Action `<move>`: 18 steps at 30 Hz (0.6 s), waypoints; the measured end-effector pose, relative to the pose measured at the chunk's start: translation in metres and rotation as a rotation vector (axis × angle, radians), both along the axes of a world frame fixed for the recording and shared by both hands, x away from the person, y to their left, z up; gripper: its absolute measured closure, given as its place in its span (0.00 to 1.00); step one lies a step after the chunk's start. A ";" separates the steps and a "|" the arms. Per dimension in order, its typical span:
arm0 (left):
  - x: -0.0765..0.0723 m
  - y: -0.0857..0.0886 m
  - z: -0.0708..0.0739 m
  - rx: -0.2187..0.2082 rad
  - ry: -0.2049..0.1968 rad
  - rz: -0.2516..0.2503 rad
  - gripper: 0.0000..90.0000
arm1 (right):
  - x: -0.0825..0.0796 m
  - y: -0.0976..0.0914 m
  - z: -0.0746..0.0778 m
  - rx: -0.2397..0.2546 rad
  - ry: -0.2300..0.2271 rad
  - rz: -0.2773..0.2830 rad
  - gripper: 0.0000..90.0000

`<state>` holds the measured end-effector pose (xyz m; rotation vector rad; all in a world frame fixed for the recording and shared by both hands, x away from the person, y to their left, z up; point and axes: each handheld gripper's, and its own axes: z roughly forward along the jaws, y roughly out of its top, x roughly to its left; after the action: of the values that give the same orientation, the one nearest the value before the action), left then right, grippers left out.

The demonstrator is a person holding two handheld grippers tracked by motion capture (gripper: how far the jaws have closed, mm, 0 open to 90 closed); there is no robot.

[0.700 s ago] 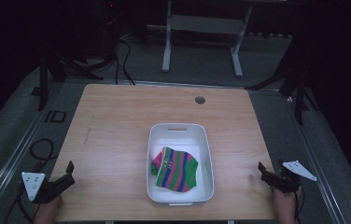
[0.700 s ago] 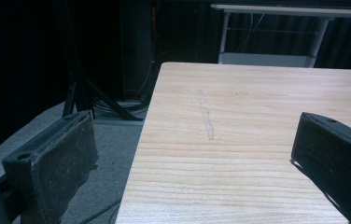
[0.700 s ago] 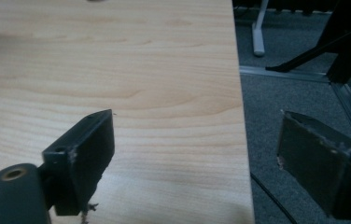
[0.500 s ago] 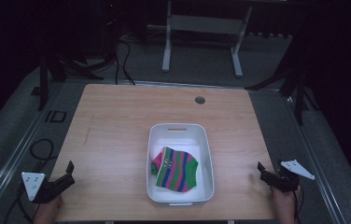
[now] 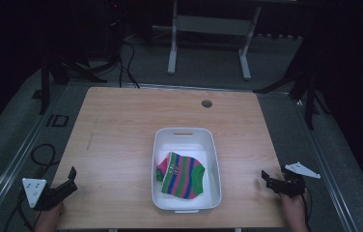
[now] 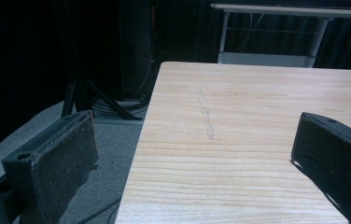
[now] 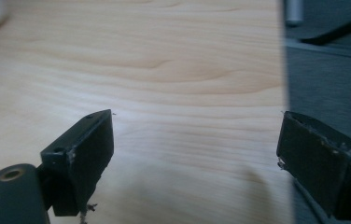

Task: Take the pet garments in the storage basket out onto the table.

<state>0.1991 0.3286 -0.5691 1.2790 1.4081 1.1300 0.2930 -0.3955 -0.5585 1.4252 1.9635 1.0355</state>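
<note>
So, looking down on a light wooden table (image 5: 121, 140) with a white plastic bin (image 5: 186, 137) sitting a bit right of the middle, toward the near edge. Lying inside the bin: a striped cloth (image 5: 182, 175) in pink, green and blue, crumpled up and taking most of the near half of the bin floor, with bare white showing toward the far end. Sitting near the far edge of the table, a small round dark grommet (image 5: 207, 103).

Hovering at the near left corner: the left gripper (image 5: 69, 178), jaws spread wide and holding nothing, pointing up toward the table's middle, grey three-cornered plate (image 5: 33, 189) riding behind it. Peeking in below it, a hand (image 5: 49, 220). Showing from the left gripper view: two black jaws well apart, one hanging over the grey floor off the table's left edge, the other over the wood, plus a faint pale scuff mark (image 6: 206, 119) running along the tabletop between them.

Sitting at the near right edge: the right gripper (image 5: 265, 178), also gaping with nothing between the jaws, pointing left toward the bin but well apart from it. Confirming that in the right gripper view: jaws wide, plain wood grain between them, one jaw overhanging the table's edge. Blurring into that view's top left corner, a pale bit, probably the bin, can't tell for sure.
</note>
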 end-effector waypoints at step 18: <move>0.000 0.000 0.000 -0.004 -0.005 -0.007 0.01 | 0.014 0.036 0.028 0.042 0.109 0.345 0.12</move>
<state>0.1987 0.3291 -0.5693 1.2770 1.4007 1.1249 0.3068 -0.3595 -0.5304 1.2110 2.3376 1.1716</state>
